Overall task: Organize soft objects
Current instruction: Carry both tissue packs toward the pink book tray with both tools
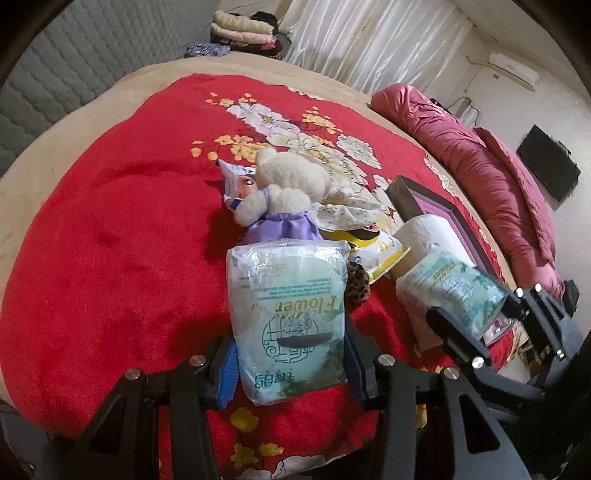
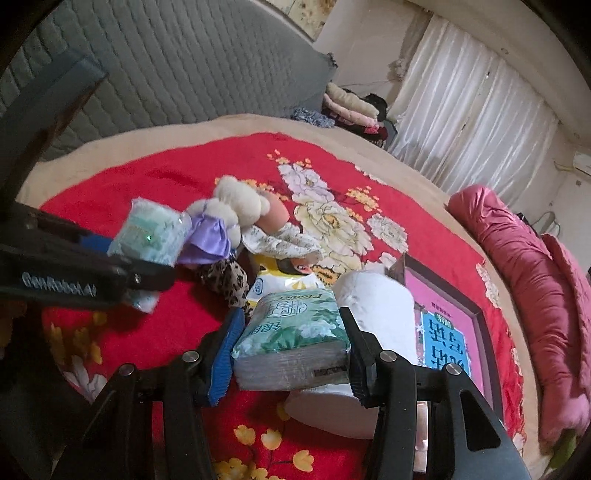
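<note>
My left gripper (image 1: 290, 354) is shut on a tissue pack (image 1: 288, 314) and holds it over the red floral blanket (image 1: 110, 258); it also shows in the right wrist view (image 2: 151, 232). My right gripper (image 2: 291, 343) is shut on a second tissue pack (image 2: 291, 332), which also shows in the left wrist view (image 1: 450, 291). Beyond lie a cream plush toy in a purple dress (image 1: 284, 192), a yellow-and-white packet (image 1: 373, 247), a leopard-print item (image 2: 225, 280) and a white paper roll (image 2: 376, 306).
A dark-framed pink box (image 2: 447, 332) lies to the right of the roll. A rolled pink quilt (image 2: 535, 288) runs along the bed's right side. Folded bedding (image 1: 240, 29) is stacked at the far end by white curtains (image 1: 369, 44). A grey quilted headboard (image 2: 166, 66) stands on the left.
</note>
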The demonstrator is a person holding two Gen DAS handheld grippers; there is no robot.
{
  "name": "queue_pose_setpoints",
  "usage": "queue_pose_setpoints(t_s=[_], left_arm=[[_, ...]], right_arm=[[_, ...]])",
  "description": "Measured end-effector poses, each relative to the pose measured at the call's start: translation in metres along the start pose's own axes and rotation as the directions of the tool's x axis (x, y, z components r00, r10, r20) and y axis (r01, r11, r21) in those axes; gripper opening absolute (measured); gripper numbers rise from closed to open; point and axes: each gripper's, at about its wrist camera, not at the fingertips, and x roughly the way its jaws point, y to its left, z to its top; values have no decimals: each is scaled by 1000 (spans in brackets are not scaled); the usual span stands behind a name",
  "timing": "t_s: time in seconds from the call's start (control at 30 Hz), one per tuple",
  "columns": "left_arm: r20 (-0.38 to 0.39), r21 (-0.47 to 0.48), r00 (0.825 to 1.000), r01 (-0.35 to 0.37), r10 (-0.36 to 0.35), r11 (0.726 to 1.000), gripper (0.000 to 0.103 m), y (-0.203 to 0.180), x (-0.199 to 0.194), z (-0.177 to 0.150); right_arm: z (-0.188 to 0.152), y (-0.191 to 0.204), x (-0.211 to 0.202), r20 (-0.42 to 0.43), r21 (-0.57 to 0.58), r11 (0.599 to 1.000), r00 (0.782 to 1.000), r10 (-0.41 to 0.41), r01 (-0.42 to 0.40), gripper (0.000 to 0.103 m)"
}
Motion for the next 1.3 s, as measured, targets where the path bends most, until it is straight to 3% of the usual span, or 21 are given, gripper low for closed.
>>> queue_pose_setpoints(t_s=[0.23, 1.3], left_arm=[[31, 23, 999, 13, -13, 1000, 48, -9, -8, -2], [122, 171, 990, -89, 68, 981, 48, -73, -54, -23]], right_arm=[[0, -4, -18, 25, 24, 1000, 1000, 17, -17, 52], [-12, -51, -90, 158, 238, 970, 987, 20, -57, 52]])
